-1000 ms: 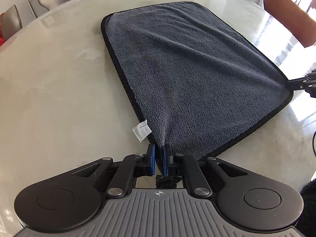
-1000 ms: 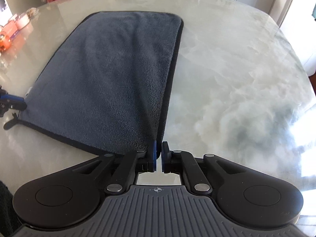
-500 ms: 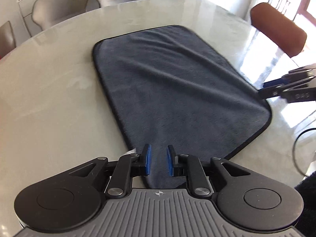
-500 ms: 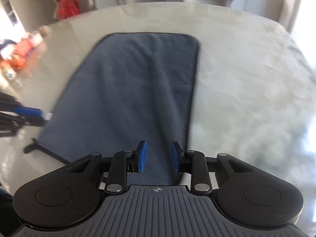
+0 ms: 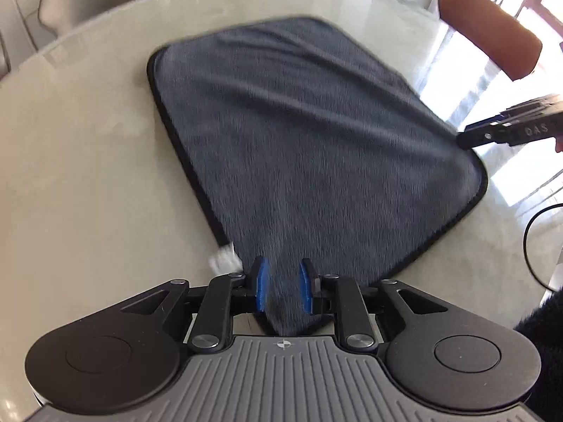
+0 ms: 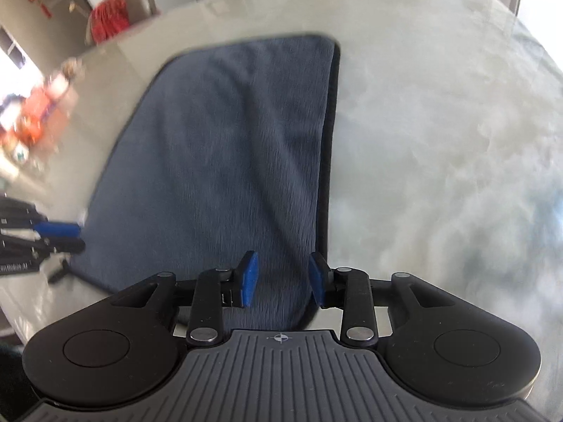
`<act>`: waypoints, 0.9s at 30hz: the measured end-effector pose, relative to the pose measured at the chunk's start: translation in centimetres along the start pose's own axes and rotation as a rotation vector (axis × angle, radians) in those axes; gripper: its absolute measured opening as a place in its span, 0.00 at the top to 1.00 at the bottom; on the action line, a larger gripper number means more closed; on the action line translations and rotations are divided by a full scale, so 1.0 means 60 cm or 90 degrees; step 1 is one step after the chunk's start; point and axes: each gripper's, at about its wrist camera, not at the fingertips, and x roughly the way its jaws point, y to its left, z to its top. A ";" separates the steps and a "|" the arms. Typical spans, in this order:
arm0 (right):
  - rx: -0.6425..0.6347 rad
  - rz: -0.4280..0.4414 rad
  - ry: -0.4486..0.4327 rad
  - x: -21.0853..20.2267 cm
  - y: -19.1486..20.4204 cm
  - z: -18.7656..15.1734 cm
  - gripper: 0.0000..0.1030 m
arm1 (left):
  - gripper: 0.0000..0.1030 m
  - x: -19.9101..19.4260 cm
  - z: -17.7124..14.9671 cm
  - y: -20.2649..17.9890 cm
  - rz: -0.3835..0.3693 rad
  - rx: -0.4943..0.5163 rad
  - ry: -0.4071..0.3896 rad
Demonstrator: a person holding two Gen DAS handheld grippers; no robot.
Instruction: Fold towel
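**Both grippers opening over towel corners**

Left gripper (image 5: 283, 286) and right gripper (image 6: 283, 277): jaws opening, pads clear of the cloth between them. The grey towel (image 5: 299, 140) lies flat toward 12 o'clock on the table (image 5: 88, 176).

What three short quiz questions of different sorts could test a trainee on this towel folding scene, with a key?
1. True or false: the dark grey plush towel with black edging lies spread on the pale marble table.
2. Multiple choice: the left gripper has A) jaws clamped on the towel corner, B) jaws parted with towel between them, C) nothing near it.
3. Short answer: what small white thing sits at the towel's edge beside the left gripper?

Key:
1. True.
2. B; the pads are opening, as on the right gripper.
3. A white care tag.
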 end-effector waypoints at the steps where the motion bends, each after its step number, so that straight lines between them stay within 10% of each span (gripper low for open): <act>1: -0.001 -0.007 -0.015 0.007 -0.002 0.012 0.68 | 0.60 0.005 0.019 0.002 0.006 0.003 -0.015; 9: -0.010 0.023 -0.078 0.074 0.004 0.086 0.68 | 0.58 0.085 0.094 0.033 0.008 -0.026 -0.025; 16: 0.000 0.077 -0.019 0.118 -0.025 0.093 0.70 | 0.54 0.095 0.084 0.041 0.003 -0.007 -0.019; 19: 0.001 0.052 -0.013 0.119 -0.035 0.097 0.95 | 0.54 0.097 0.081 0.051 0.011 0.000 -0.016; 27: -0.037 -0.018 0.002 0.121 -0.036 0.106 0.91 | 0.54 0.089 0.091 0.053 0.021 0.003 -0.007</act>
